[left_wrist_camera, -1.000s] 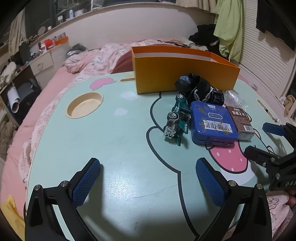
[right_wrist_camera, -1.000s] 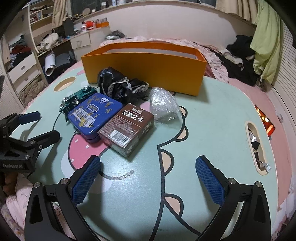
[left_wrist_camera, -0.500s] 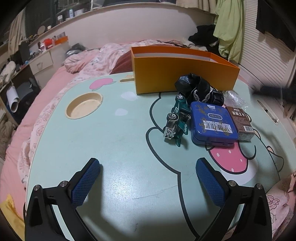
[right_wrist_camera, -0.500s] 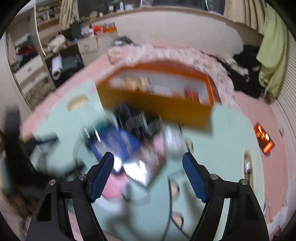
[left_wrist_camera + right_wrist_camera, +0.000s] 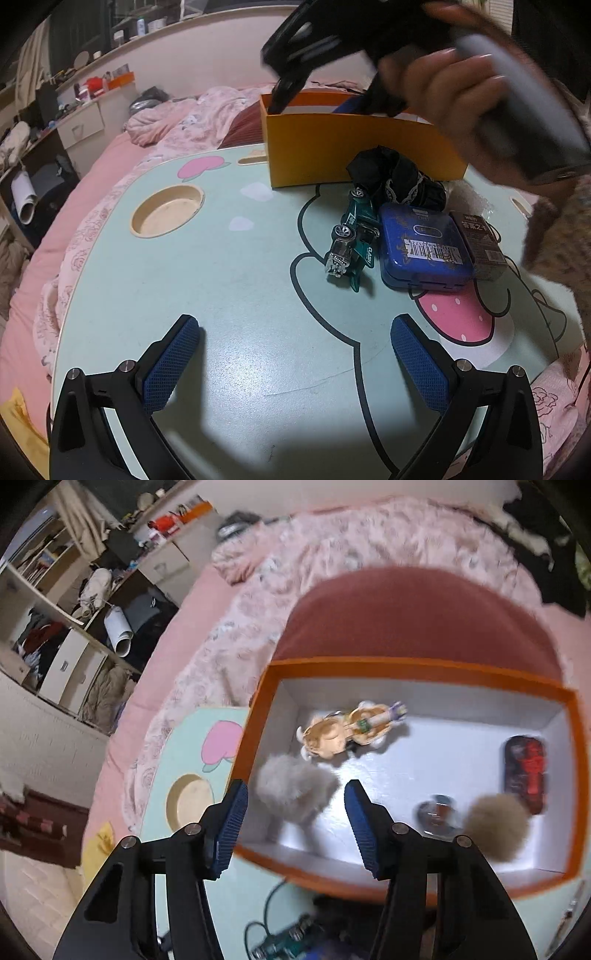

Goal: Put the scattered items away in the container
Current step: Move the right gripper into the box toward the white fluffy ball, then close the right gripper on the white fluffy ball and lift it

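Note:
The orange box [image 5: 354, 147] stands at the table's far side. In front of it lie black cloth [image 5: 399, 177], a green toy car [image 5: 351, 236], a blue tin [image 5: 424, 247] and a brown carton [image 5: 480, 240]. My left gripper [image 5: 295, 365] is open and empty, low over the near table. My right gripper [image 5: 293, 819] is open and empty, looking down over the box's [image 5: 421, 672] left end. Inside lie a grey pom-pom [image 5: 295, 786], a doll figure [image 5: 351, 731], a brown pom-pom [image 5: 495, 827], a red-black case [image 5: 526, 771] and a small round item [image 5: 437, 812].
A round cup recess [image 5: 168, 214] is set in the mint table [image 5: 221, 295] at the left. Pink bedding [image 5: 177, 122] surrounds the table. The person's hand and right gripper body [image 5: 424, 55] hang above the box in the left wrist view.
My right gripper has risen from the table's right side and swung over the orange box, now looking down into it. My left gripper has not moved.

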`<state>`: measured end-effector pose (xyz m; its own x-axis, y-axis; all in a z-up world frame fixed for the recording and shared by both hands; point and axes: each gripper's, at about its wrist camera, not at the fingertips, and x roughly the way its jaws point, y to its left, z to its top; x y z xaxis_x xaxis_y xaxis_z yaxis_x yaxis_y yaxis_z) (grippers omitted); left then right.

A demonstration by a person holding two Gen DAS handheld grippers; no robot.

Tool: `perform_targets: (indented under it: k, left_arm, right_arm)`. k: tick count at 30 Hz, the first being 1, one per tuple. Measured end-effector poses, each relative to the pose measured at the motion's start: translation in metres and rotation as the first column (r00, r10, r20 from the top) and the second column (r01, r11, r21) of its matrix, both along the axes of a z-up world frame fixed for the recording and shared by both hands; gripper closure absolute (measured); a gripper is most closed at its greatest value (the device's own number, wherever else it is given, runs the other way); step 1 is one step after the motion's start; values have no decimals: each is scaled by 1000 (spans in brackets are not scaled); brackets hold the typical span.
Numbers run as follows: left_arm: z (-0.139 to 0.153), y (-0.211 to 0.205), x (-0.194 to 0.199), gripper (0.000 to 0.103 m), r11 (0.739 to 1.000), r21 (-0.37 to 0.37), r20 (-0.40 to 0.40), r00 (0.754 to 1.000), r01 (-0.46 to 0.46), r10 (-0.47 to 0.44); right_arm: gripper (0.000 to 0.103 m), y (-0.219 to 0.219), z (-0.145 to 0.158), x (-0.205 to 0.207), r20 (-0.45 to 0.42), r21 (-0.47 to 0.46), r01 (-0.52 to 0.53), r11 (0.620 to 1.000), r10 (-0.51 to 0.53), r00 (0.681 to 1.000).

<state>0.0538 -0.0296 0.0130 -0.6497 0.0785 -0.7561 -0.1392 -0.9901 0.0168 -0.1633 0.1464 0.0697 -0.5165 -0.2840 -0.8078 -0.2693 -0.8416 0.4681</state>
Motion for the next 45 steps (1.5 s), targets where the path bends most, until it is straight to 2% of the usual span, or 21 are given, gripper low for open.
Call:
perform_targets:
  k: [2, 3, 5, 6, 7, 10, 12, 15, 20, 22, 26, 29, 30, 31, 32, 35, 39, 45]
  left_arm:
    - [0, 0, 0, 0, 1000, 1, 0, 1000, 1, -1]
    - [0, 0, -1, 0, 1000, 3, 0, 1000, 2, -2]
    - [0, -1, -2, 0, 1000, 6, -1, 1000, 4, -4]
    - [0, -1, -2, 0, 1000, 6, -2, 1000, 4, -4]
    - [0, -1, -2, 0, 1000, 5, -1, 1000, 3, -3]
    - [0, -1, -2, 0, 1000, 5, -1, 1000, 2, -2]
    - [0, -1, -2, 0, 1000, 5, -1, 1000, 2, -2]
    - [0, -2, -2, 0, 1000, 5, -1, 1000, 2, -2]
    - [0, -2, -2, 0, 1000, 5, -1, 1000, 2, -2]
    - [0, -2, -2, 0, 1000, 4, -1, 1000, 2, -2]
    - [0, -3, -2, 0, 1000, 5, -3, 1000, 3, -3]
    - [0, -2, -2, 0, 1000, 5, -3, 1000, 4, -4]
    - [0, -2, -2, 0, 1000, 4, -3, 1000, 3, -3]
    - [0, -2, -2, 0, 1000, 4, -3, 1000, 3, -3]
    - [0, -2, -2, 0, 1000, 5, -3, 1000, 3, -3]
    - [0, -2, -2, 0, 1000, 5, -3, 1000, 3, -3]
    - [0, -2, -2, 0, 1000, 6, -3, 1000, 4, -4]
    - [0, -1, -3, 0, 1000, 12, -4, 1000, 6, -6]
  right_arm:
    - [53, -4, -14, -7, 45, 11, 5, 1000, -5, 999]
    - [64, -5, -21, -10, 64, -3, -3, 1000, 3, 998]
    - [71, -5, -26, -10, 66, -25, 0, 1000, 1, 998]
    - [93, -4, -23, -6, 45, -17, 13, 1000, -12, 999]
    - [95, -4, -18, -1, 24, -4, 20, 1000, -20, 999]
    - [96, 3, 11, 24, -84, 26, 49, 998, -46, 995]
    - [100, 6, 32, 48, -162, 40, 61, 997, -54, 985]
    - [101, 13, 50, 84, -235, 44, 70, 997, -58, 970]
    - [101, 28, 59, 146, -311, 36, 87, 996, -72, 948]
    - [101, 32, 56, 158, -316, 22, 100, 995, -88, 945]
    - [101, 42, 55, 142, -266, -26, 101, 995, -104, 958]
    - [99, 27, 55, 111, -218, 69, 68, 995, -52, 975]
    - [91, 22, 51, 99, -189, 86, 42, 995, -25, 982]
    - [82, 17, 45, 89, -154, 88, 19, 996, -5, 988]
    - [79, 13, 37, 75, -110, 87, -3, 996, 13, 994]
    - [78, 6, 13, 37, -4, 102, -32, 994, 33, 999]
    - [78, -1, -17, -6, 122, 129, -51, 990, 35, 992]
    - [74, -1, -37, -22, 158, 150, -37, 988, 13, 987]
